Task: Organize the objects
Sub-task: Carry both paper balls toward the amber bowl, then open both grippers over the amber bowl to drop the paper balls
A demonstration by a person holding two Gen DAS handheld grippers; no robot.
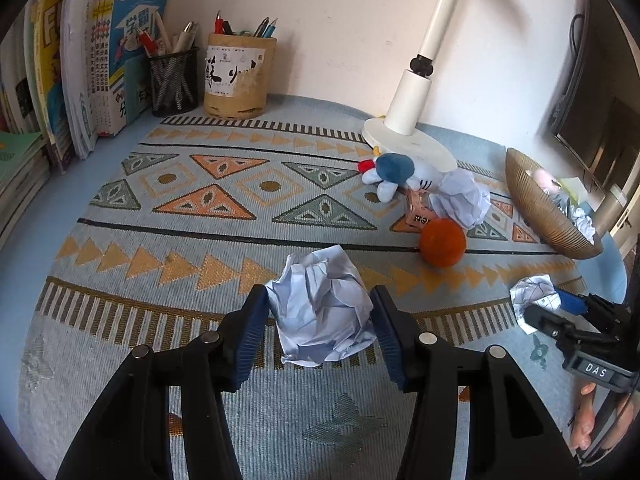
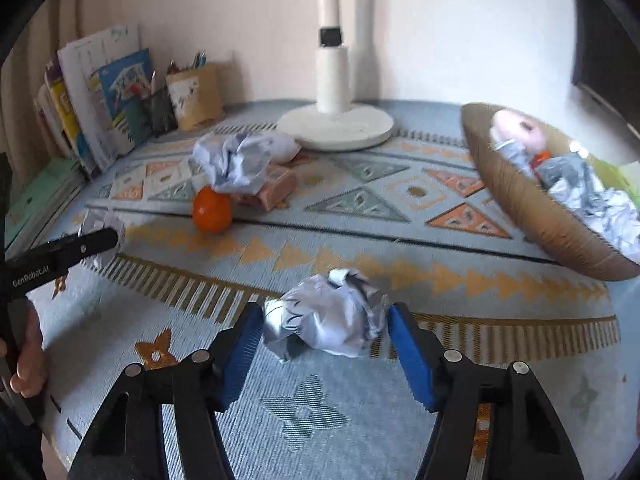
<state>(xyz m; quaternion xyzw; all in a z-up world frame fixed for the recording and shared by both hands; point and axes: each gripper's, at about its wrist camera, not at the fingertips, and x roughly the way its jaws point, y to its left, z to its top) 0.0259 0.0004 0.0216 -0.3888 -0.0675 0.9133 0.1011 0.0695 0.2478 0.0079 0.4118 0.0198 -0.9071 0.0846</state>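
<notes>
A crumpled white paper ball (image 1: pixel 320 300) sits between the blue pads of my left gripper (image 1: pixel 320 320), and both pads press on its sides. A smaller crumpled paper ball (image 2: pixel 328 316) lies on the patterned mat (image 2: pixel 360 248) inside my right gripper (image 2: pixel 326 332). The left pad touches it, while a thin gap shows at the right pad, so this gripper is open. In the left wrist view, my right gripper (image 1: pixel 554 308) stands at the right around that ball (image 1: pixel 532 292). A woven basket (image 2: pixel 520 208) at the far right holds crumpled paper and a pink item.
An orange (image 1: pixel 442 242), a pink box (image 1: pixel 420 212), a third paper ball (image 1: pixel 464 198) and a blue-and-white plush toy (image 1: pixel 394 172) cluster by the white lamp base (image 1: pixel 412 148). Two pen holders (image 1: pixel 238 76) and upright books (image 1: pixel 80 80) line the back left. The mat's middle is bare.
</notes>
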